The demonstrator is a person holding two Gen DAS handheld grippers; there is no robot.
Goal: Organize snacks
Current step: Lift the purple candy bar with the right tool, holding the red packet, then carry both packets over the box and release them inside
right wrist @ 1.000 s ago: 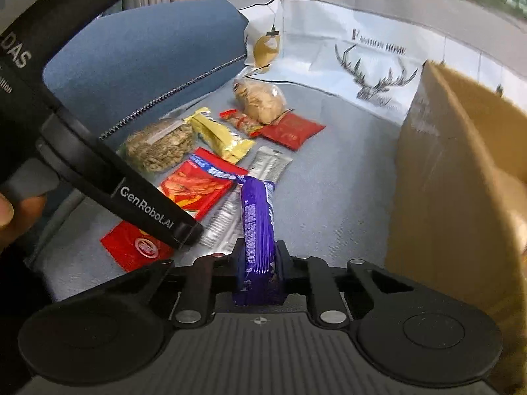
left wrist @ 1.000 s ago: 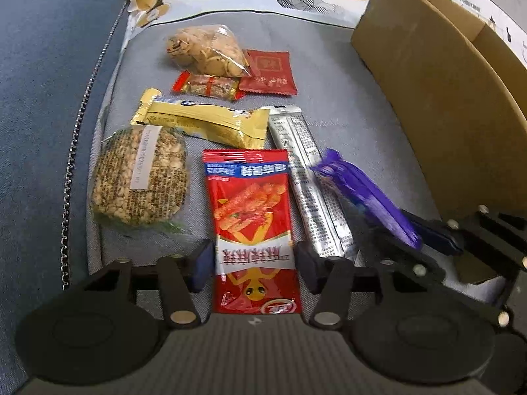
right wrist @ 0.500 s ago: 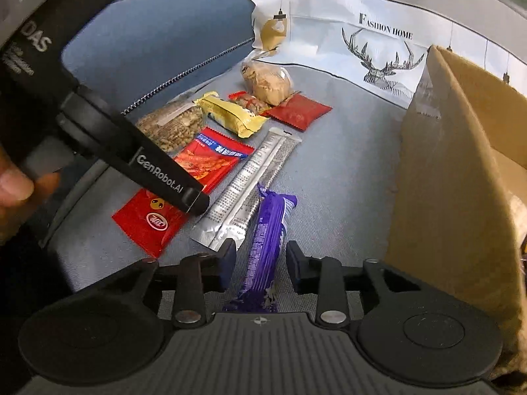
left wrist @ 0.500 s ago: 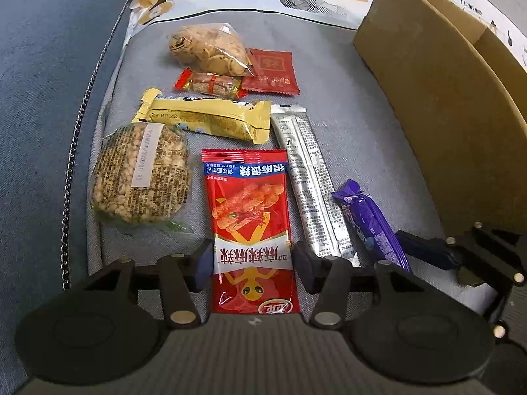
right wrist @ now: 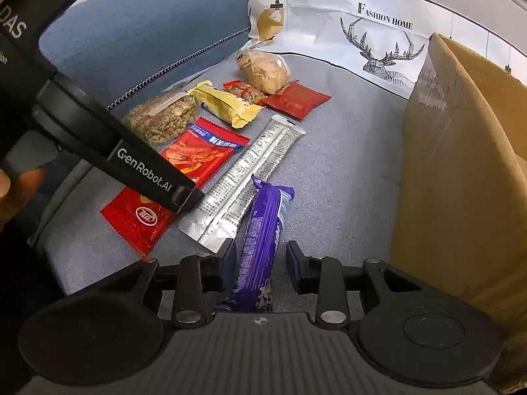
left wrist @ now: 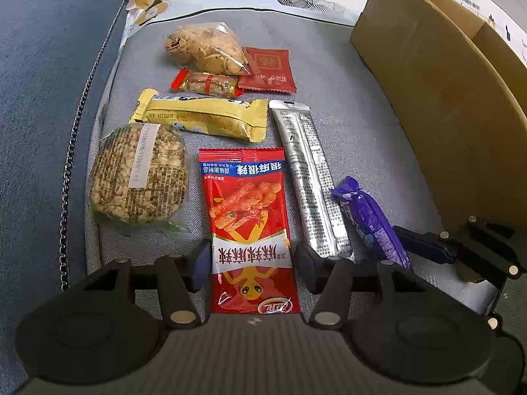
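Note:
Several snacks lie in rows on a grey cushion point(left wrist: 362, 125). My left gripper point(left wrist: 252, 263) stands open, pointing down, its fingers either side of the red spicy-snack packet point(left wrist: 247, 204) without pressing it. A purple bar point(right wrist: 263, 223) lies flat beside a silver stick pack point(right wrist: 250, 171). My right gripper point(right wrist: 260, 263) straddles the purple bar's near end; its jaws are closing, with gaps still showing on both sides. Further back lie a yellow bar point(left wrist: 204, 118), a round grain cake point(left wrist: 138, 177), a clear bag of biscuits point(left wrist: 204, 49), a small red sachet point(left wrist: 270, 69) and a small red-ended bar point(left wrist: 207, 84).
An open cardboard box point(left wrist: 444, 98) stands along the right of the cushion. A blue sofa arm point(left wrist: 39, 65) with a zip runs along the left. A white printed cloth point(right wrist: 378, 42) hangs behind. A hand point(right wrist: 13, 191) holds the left gripper.
The purple bar, held up in the shut right gripper a second ago, now lies on the cushion beside the silver stick. The right jaws have come apart. The left gripper stays put.

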